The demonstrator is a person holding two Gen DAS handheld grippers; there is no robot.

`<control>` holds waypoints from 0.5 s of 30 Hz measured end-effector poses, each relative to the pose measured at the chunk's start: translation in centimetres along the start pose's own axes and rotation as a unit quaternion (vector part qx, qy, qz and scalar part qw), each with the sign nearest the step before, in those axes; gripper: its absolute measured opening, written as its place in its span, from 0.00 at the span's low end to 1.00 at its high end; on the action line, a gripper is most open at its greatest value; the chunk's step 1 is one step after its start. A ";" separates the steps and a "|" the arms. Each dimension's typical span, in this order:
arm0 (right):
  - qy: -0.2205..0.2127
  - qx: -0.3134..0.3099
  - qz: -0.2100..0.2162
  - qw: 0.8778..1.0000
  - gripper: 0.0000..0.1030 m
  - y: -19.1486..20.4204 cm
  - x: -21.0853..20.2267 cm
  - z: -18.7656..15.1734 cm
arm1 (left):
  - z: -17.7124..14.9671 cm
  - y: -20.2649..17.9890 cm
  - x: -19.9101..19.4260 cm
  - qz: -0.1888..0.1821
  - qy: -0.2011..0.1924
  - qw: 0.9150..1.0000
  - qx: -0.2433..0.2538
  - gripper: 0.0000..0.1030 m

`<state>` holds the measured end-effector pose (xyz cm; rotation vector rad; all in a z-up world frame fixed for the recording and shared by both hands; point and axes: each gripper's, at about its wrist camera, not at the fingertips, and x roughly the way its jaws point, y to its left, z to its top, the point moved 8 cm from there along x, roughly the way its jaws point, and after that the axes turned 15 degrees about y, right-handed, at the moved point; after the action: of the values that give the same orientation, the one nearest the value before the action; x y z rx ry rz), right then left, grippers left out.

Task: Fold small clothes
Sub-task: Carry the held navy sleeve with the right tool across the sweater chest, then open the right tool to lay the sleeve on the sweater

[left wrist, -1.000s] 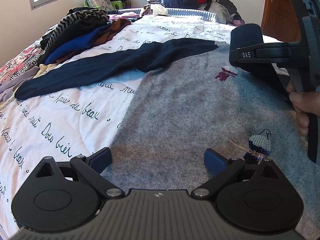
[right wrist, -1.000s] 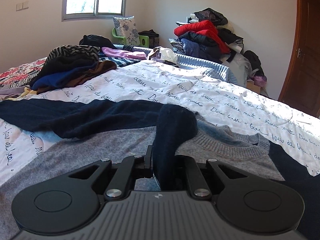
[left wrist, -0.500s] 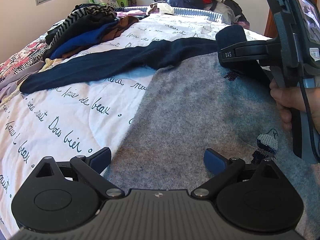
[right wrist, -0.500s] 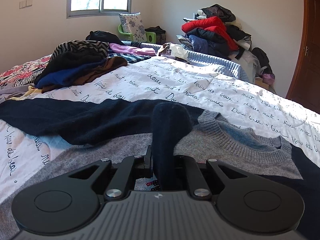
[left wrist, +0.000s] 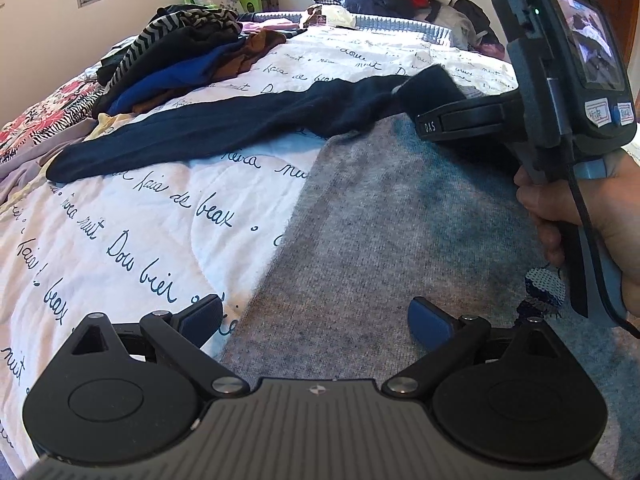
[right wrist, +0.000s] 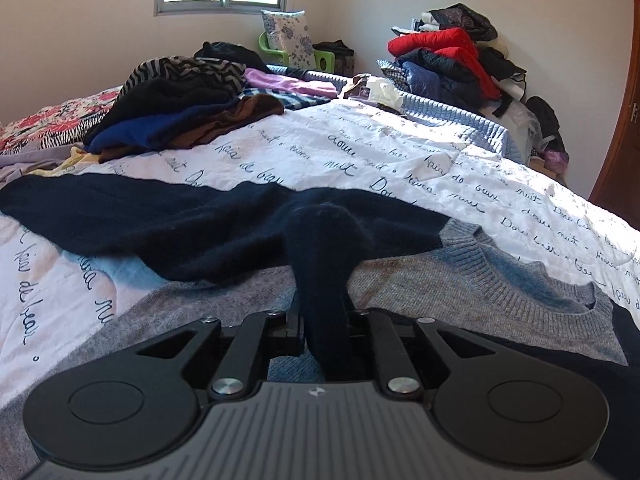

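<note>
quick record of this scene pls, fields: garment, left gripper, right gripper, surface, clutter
garment: grey sweater with navy sleeves, flat on the bed
left gripper: open, over the sweater's lower body, holding nothing
right gripper: clamped on the navy sleeve; jaws just opened slightly, sleeve between them
surface: white quilt with script lettering
clutter: pile of clothes at far left, heap of jackets by the wall
</note>
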<state>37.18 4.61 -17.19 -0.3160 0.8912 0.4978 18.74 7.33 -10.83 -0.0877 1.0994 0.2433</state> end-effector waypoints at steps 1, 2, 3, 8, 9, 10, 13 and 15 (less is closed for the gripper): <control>0.003 0.001 0.004 1.000 0.14 0.1 0.2 -0.2 | 0.0 0.1 0.0 0.000 0.000 1.000 -0.001 0.95; 0.005 0.004 0.014 1.000 0.20 0.2 0.3 -0.3 | 0.0 0.2 0.0 0.001 0.001 1.000 -0.002 0.95; 0.006 0.008 0.025 1.000 0.30 0.3 0.3 -0.4 | 0.0 0.3 0.1 0.001 0.001 1.000 -0.004 0.95; 0.004 0.017 0.075 0.997 0.73 1.0 -0.2 -0.6 | 0.0 0.4 0.1 0.000 0.003 1.000 -0.006 0.95; 0.003 0.013 0.075 0.997 0.73 1.2 -0.3 -0.7 | 0.0 0.4 0.1 0.001 0.003 1.000 -0.006 0.95; 0.001 0.011 0.078 0.997 0.73 1.4 -0.5 -0.7 | 0.0 0.4 0.1 0.001 0.003 1.000 -0.006 0.95; -0.007 0.024 0.097 0.995 0.73 1.6 -1.2 -0.8 | 0.0 0.6 0.1 0.005 0.002 1.000 -0.006 0.95; -0.010 0.040 0.114 0.993 0.73 1.5 -1.7 -0.9 | 0.1 1.0 0.1 0.008 0.002 1.000 -0.011 0.95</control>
<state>34.93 4.95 -16.42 -0.1361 0.9294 0.6724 18.67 8.34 -10.83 -0.1000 1.1018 0.2694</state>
